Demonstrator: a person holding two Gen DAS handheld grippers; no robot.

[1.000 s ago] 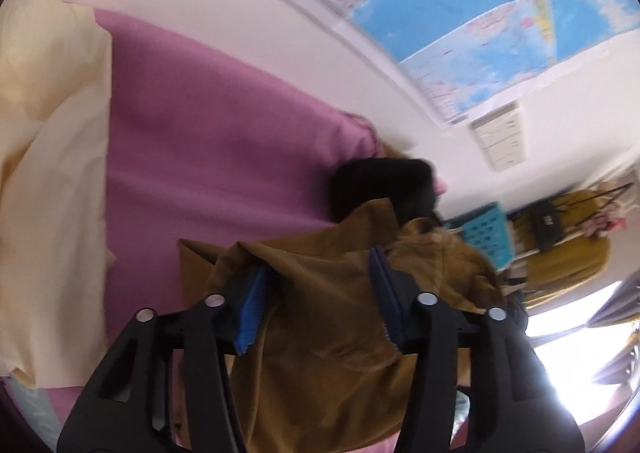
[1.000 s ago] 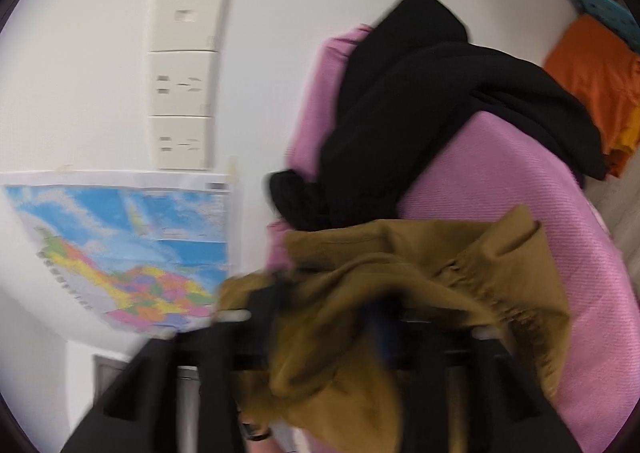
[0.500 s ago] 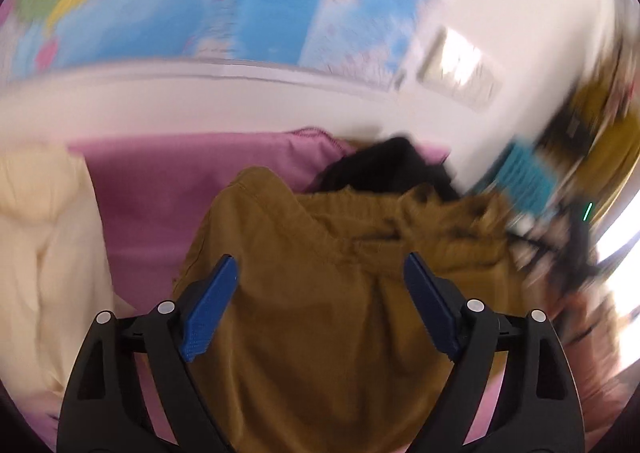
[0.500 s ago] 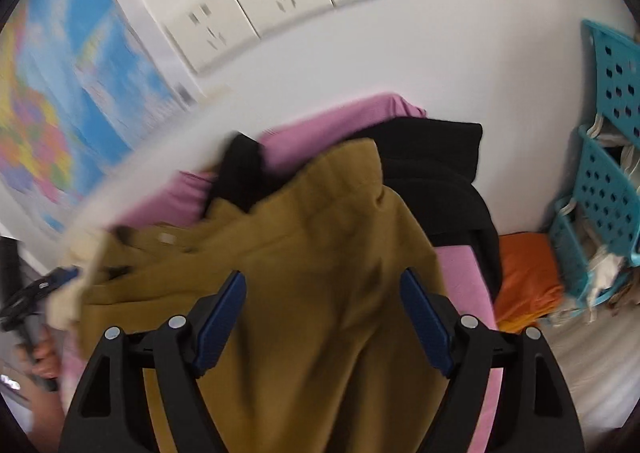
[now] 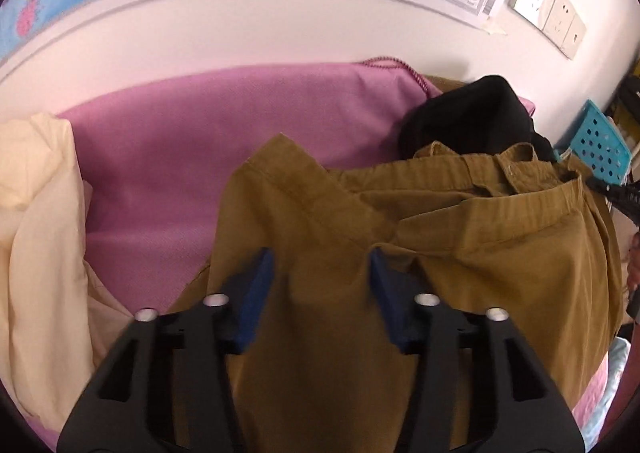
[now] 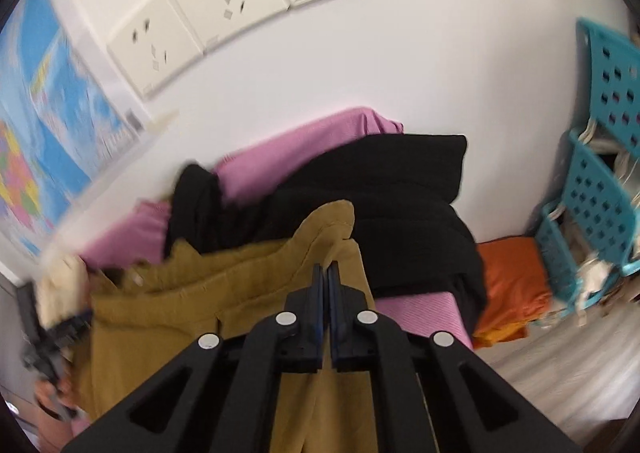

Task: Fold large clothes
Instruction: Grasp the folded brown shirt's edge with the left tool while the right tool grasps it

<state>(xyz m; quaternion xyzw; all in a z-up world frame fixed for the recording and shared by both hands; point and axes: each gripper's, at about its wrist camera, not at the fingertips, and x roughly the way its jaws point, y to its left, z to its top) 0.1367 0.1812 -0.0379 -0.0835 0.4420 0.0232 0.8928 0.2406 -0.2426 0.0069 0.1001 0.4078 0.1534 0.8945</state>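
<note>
The mustard-brown corduroy-like trousers (image 5: 400, 253) lie crumpled on the pink fabric-covered surface (image 5: 224, 141), their waistband toward the far right and one leg or panel running near, under the left gripper (image 5: 320, 265). A black garment (image 6: 384, 193) is heaped at the far side, touching the trousers; a cream cloth (image 5: 36, 221) lies at the left edge of the pink surface.

Left gripper: jaws stand apart, straddling a flat stretch of the brown cloth; whether the blue pads touch the fabric cannot be told. Nothing is pinched between them.

Right gripper (image 6: 325, 273): blue pads are pressed together at the edge of the brown trousers (the view is blurred, and the cloth seems to run between the pads, but a firm hold cannot be confirmed).

Handling assessment: the fabric looks soft, limp and moderately thick, of modest weight for its size. It will drape and bunch, not hold any shape, and layers will drag one another. The weave appears grippy, so slipping from the pads is a minor risk; catching two layers at once is the greater one.

Recommended hold: the stitched waistband (image 5: 472, 169) or a hemmed corner, where the doubled cloth is stiffest, one gripper at each end, so the garment can be spread flat before folding.
</note>
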